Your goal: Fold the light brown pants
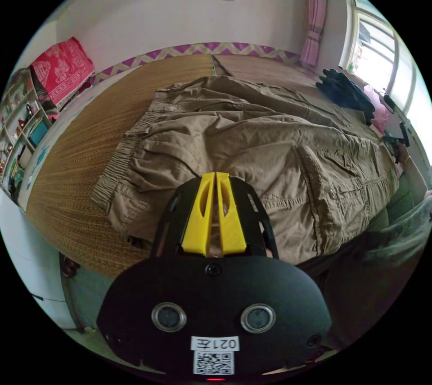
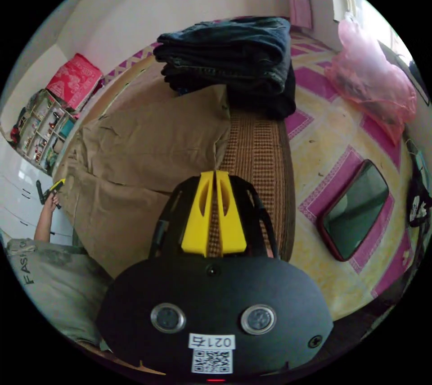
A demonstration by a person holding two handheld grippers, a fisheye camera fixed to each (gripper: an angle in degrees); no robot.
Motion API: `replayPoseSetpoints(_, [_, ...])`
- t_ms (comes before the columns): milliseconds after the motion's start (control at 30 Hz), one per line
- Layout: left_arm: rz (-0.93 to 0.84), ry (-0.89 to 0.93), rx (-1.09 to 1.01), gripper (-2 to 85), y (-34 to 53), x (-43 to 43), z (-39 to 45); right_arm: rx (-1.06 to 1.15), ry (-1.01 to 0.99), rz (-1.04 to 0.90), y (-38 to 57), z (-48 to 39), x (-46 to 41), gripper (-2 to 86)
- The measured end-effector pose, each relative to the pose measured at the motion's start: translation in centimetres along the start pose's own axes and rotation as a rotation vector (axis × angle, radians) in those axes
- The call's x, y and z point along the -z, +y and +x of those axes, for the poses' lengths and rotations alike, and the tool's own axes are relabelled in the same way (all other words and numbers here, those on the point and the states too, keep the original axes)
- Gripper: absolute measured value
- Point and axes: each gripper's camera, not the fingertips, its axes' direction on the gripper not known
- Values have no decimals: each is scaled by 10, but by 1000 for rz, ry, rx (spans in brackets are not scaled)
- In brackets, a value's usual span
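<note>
Light brown pants (image 1: 252, 151) lie spread lengthwise across a woven straw mat (image 1: 81, 155) on a raised sleeping platform, waistband and cargo pockets toward the left gripper view, leg ends (image 2: 148, 142) toward the right gripper view. The fabric is rumpled and, by the look of it, doubled leg over leg but not yet folded across its length. The left gripper (image 1: 216, 175) hovers over the seat of the garment with its yellow jaws pressed together on nothing; the right gripper (image 2: 216, 174) hangs just off the hem edge above the mat, jaws likewise together and empty. The step in hand appears to be the pause before a lengthwise fold: each tool would need to spread its jaws and pinch an end or corner of the cloth. A stack of dark folded clothes (image 2: 229, 56) sits on the mat beyond the hems. Further out, a patterned pink-and-yellow covering (image 2: 333, 142) carries a pink plastic bag (image 2: 373, 83) and a red-framed mirror (image 2: 355, 209). Shelves (image 1: 20, 133) and a red cloth (image 1: 60, 67) stand by the pale wall, pink curtains (image 1: 315, 15) beside the window (image 1: 378, 52)
</note>
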Motion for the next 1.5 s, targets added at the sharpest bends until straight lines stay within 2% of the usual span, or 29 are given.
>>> replayPoseSetpoints(100, [-5, -14, 17, -10, 0, 8, 3, -34, -12, 36, 4, 1, 28, -8])
replayPoseSetpoints(200, [10, 22, 53, -10, 4, 16, -5, -49, 31, -63, 13, 2, 9, -7])
replayPoseSetpoints(300, [39, 85, 115, -10, 10, 24, -18, -60, -16, 1, 22, -2, 33, -1])
replayPoseSetpoints(400, [44, 89, 123, -10, 10, 32, -22, -34, 35, 79, 42, -22, 74, 15])
replayPoseSetpoints(533, [49, 13, 91, -9, 8, 48, -12, 47, 31, 170, 95, -68, 140, 48])
replayPoseSetpoints(700, [143, 18, 12, -6, 12, 89, 25, 222, 195, 338, 187, -170, 205, 11])
replayPoseSetpoints(800, [137, 41, 20, 6, 18, 110, 46, 145, 227, 419, 241, -214, 220, 50])
replayPoseSetpoints(967, [145, 54, 106, 74, 40, 143, 45, 71, 141, 320, 302, -244, 190, 85])
replayPoseSetpoints(1033, [122, 5, 216, 68, 47, 151, 32, 13, 142, 330, 321, -239, 186, 94])
replayPoseSetpoints(1100, [79, -66, 309, 18, 54, 160, 20, -76, 164, 365, 342, -230, 189, 110])
replayPoseSetpoints(1200, [178, -78, 404, -3, 77, 188, -7, -165, 221, 396, 373, -220, 193, 134])
replayPoseSetpoints(1300, [177, -77, 576, -7, 91, 203, -54, -187, 168, 377, 397, -208, 190, 116])
replayPoseSetpoints(1400, [200, 38, 628, -5, 94, 210, -104, -261, 101, 356, 416, -186, 187, 94])
replayPoseSetpoints(1500, [236, 243, 659, 19, 88, 206, -151, -372, 2, 307, 431, -158, 178, 109])
